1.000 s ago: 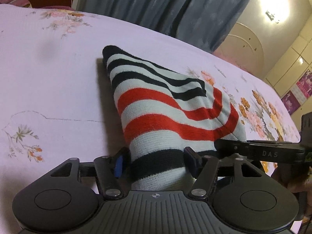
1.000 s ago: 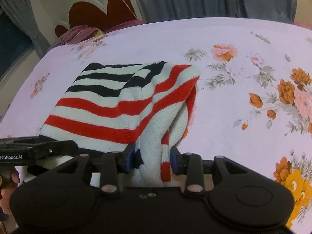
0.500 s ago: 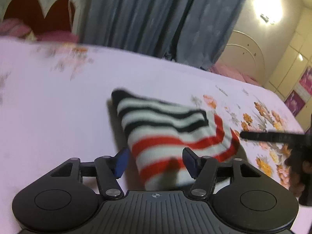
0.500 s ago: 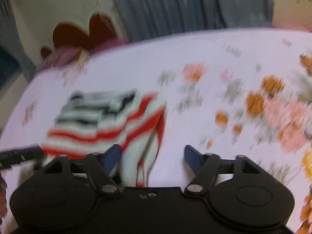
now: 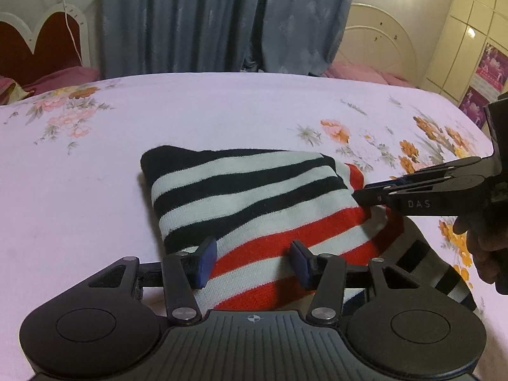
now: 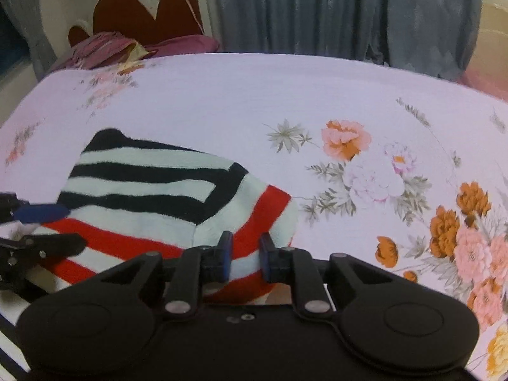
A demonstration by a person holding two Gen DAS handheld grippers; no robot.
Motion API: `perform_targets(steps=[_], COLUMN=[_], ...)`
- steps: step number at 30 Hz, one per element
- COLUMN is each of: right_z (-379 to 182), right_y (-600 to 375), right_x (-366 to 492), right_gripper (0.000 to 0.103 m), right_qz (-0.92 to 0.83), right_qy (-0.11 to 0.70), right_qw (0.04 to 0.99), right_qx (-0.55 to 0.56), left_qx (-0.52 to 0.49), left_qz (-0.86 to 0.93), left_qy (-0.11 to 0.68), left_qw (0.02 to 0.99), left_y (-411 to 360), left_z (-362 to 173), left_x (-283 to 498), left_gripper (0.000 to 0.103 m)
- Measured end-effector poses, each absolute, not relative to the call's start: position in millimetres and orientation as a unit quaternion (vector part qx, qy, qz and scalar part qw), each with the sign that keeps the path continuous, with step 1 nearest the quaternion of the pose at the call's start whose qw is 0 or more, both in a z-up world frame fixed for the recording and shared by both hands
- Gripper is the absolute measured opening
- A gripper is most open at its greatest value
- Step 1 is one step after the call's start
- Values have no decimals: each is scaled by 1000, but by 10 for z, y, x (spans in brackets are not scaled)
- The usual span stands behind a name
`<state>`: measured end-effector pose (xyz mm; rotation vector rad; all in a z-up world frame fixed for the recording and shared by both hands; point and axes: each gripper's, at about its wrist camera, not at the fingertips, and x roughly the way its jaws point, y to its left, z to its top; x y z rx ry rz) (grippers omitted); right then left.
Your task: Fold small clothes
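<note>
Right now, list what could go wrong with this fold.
The right gripper is closing on a bunched edge of the striped garment; it may pinch several layers and drag the fold open. The left gripper, also closing, straddles loose fabric without gripping, so an uneven pull could skew the garment on the bedsheet.

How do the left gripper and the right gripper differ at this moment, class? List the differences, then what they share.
1. The left gripper has its jaws wide apart; the right gripper has only a narrow gap.
2. Left pads touch no cloth; whether the right pads press the fold between them is unclear.

Shared: both have blue pads, are closing, and point at the striped garment on the floral bed.
</note>
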<state>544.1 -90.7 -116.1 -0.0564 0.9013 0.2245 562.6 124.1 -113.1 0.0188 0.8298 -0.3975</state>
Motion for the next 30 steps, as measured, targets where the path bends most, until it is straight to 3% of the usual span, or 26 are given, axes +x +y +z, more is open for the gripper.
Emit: perform_targets(steps=[3, 5, 9, 16, 21, 25, 27, 30], right_z=[-1092, -939, -739, -962, -1051, -867, -792, -735], right_y=[-931, -953, -984, -883, -969, -910, -885, -853], right_x=[5418, 5303, 4916, 4586, 4597, 4356, 4207, 4004], right_gripper=[15, 23, 23, 17, 18, 4, 4, 4], right_qz=[104, 111, 133, 128, 118, 120, 128, 138], right_qy=[439, 424, 408, 440, 448, 420, 413, 414], right_qw=[892, 899, 903, 888, 886, 899, 901, 900], right_qx=[-18, -5, 12, -40, -11, -18, -23, -26], left_qx=[18, 20, -5, -11, -31, -23, -19, 8], left_qz=[-179, -165, -166, -153, -149, -150, -159, -162], left_qy=[394, 375, 370, 390, 394, 380, 383, 383], left_qw=[901, 912, 914, 908, 907, 912, 910, 909], left_y=[1239, 1278, 1382, 1420, 1458, 1459, 1452, 1377], left_z=[-1039, -889, -805, -1091, -1115, -923, -894, -895], left_x=[5556, 5388, 5063, 4825, 4842, 4566, 4418, 4185], left_gripper=[50, 51, 50, 48, 48, 48, 47, 37])
